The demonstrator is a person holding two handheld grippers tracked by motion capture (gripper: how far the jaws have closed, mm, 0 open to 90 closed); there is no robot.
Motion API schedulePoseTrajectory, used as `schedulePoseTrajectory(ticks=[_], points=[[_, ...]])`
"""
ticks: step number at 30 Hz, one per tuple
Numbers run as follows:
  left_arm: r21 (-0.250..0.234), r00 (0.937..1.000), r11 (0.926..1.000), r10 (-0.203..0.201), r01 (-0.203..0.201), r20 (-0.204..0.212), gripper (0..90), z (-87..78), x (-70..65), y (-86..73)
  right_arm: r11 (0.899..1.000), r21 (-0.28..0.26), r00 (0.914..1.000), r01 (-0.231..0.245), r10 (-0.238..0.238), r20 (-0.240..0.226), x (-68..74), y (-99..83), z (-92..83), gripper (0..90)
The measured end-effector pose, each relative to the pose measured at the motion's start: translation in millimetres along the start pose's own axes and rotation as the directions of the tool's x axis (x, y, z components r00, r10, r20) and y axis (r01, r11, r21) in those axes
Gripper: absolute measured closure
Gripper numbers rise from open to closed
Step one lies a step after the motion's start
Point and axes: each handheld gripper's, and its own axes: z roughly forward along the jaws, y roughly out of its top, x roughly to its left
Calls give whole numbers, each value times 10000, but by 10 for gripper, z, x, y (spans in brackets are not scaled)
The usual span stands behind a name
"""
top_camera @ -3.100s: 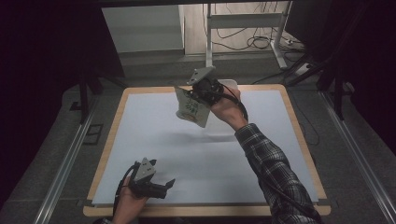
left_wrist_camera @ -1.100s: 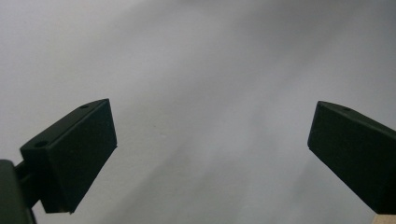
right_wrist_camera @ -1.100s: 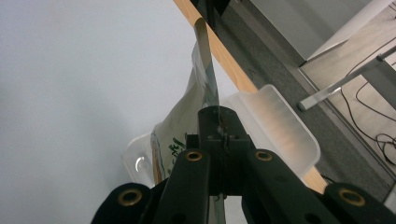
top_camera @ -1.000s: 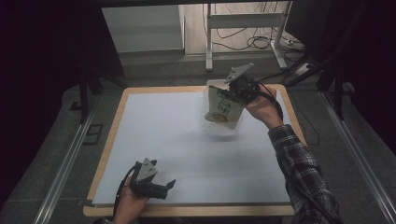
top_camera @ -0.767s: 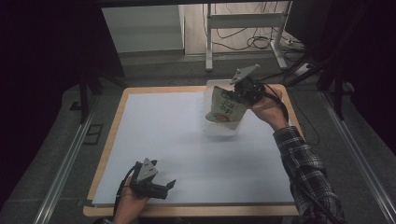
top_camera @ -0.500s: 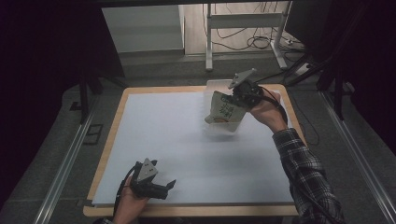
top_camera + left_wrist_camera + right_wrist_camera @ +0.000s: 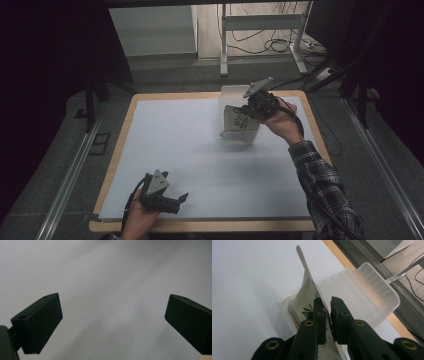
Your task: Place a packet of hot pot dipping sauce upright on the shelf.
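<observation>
A white pouch with green print (image 7: 239,120) stands tilted inside a clear plastic tub (image 7: 232,91) at the back right of the white mat. My right gripper (image 7: 251,108) is at the pouch's top edge. In the right gripper view the pouch (image 7: 302,305) has its thin sealed edge between the jaws of the right gripper (image 7: 327,301). The jaws have just been opening, and a narrow gap shows beside the edge. The tub (image 7: 372,282) wall rises behind. My left gripper (image 7: 181,202) rests at the front left, wide open, with nothing between its fingers over bare mat (image 7: 112,315).
The white mat (image 7: 190,135) covers a wooden table whose rim (image 7: 122,145) shows all round. Metal rails run along the floor on both sides. A desk frame and cables (image 7: 270,40) lie beyond the far edge.
My right gripper carried the pouch from mid-table to the back right and lowered it into the tub. The left gripper has not moved.
</observation>
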Motion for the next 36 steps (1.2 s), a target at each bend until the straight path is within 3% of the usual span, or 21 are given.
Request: schedulePoseTrajectory(ticks=[9,25,32,36], points=[[23,10000,10000,24,-24,-14,13,3,-2,-1,9996,-127,9997,-254,253,-59,15,-54,72,642],[43,10000,10000,-10,10,-10,14,5,-7,2,9938,-613,9957,-928,926,-59,-10,-100,17,353],[54,10000,10000,-3,3,-8,14,6,-6,2,9824,-613,9842,-1762,1749,-267,-68,-156,14,214],[66,10000,10000,-4,4,3,14,8,-9,2,9710,-632,9721,-2307,2271,-594,-82,-191,-1,144]])
